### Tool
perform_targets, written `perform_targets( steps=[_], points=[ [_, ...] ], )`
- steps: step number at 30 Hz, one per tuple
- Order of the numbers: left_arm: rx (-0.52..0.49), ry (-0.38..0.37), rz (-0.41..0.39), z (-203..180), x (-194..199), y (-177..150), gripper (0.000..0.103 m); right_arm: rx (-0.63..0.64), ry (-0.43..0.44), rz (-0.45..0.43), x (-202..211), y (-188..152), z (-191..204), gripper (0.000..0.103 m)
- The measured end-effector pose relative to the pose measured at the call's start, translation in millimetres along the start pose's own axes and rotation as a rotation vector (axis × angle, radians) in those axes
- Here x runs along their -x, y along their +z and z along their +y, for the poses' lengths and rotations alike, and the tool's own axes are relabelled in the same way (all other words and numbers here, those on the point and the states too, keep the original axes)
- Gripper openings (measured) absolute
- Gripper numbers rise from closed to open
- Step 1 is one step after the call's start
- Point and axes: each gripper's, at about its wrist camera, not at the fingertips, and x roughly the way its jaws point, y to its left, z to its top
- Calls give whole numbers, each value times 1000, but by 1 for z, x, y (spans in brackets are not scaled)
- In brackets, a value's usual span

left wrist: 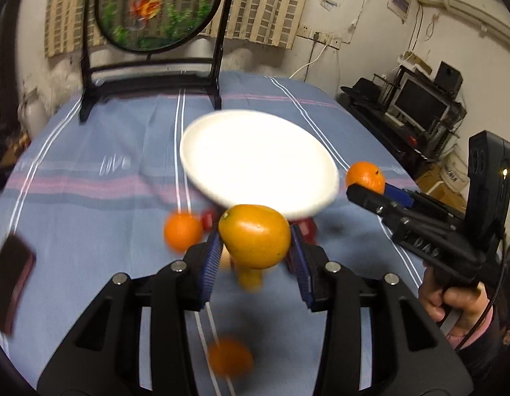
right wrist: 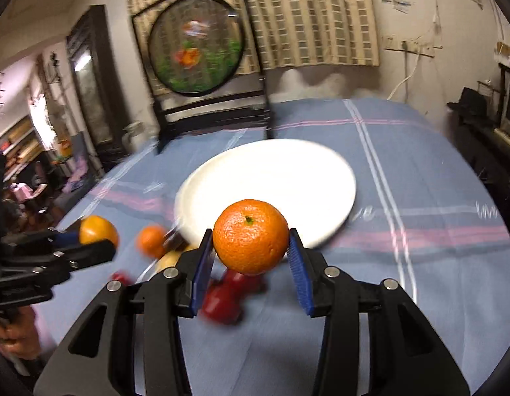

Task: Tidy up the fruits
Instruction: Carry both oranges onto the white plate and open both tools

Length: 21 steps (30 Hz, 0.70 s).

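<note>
My table wears a blue tablecloth (left wrist: 90, 204) with white and pink stripes; a round goldfish screen (left wrist: 157, 6) in a black stand sits at its far end before a checked curtain (right wrist: 307, 16), and a monitor (left wrist: 420, 104) sits on a shelf off to the side. The white plate (right wrist: 271, 184) lies bare in the middle. My left gripper (left wrist: 255, 247) clamps a smooth yellow-orange fruit (left wrist: 255, 236) above the plate's near edge. My right gripper (right wrist: 251, 257) clamps a pebbly orange (right wrist: 250, 236), stem up. Loose oranges (left wrist: 183, 232) and red fruit (right wrist: 228, 293) lie blurred on the cloth below.
</note>
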Motion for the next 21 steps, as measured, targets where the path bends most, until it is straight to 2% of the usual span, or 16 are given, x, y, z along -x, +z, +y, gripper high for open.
perform_targets(
  steps=[3, 8, 14, 20, 21],
  points=[
    [19, -14, 70, 9, -48, 38, 42, -17, -17, 40, -41, 17, -11, 45],
    [-25, 77, 151, 12, -109, 69, 42, -27, -38, 105, -86, 31, -17, 44],
    [-48, 98, 256, 19, -159, 73, 42, -22, -49, 180, -113, 30, -23, 44],
    [-61, 103, 266, 20, -173, 71, 44, 1, -59, 203, -121, 27, -25, 45],
    [-65, 113, 260, 18, -172, 69, 50, 1, -57, 207, -121, 27, -25, 45]
  ],
)
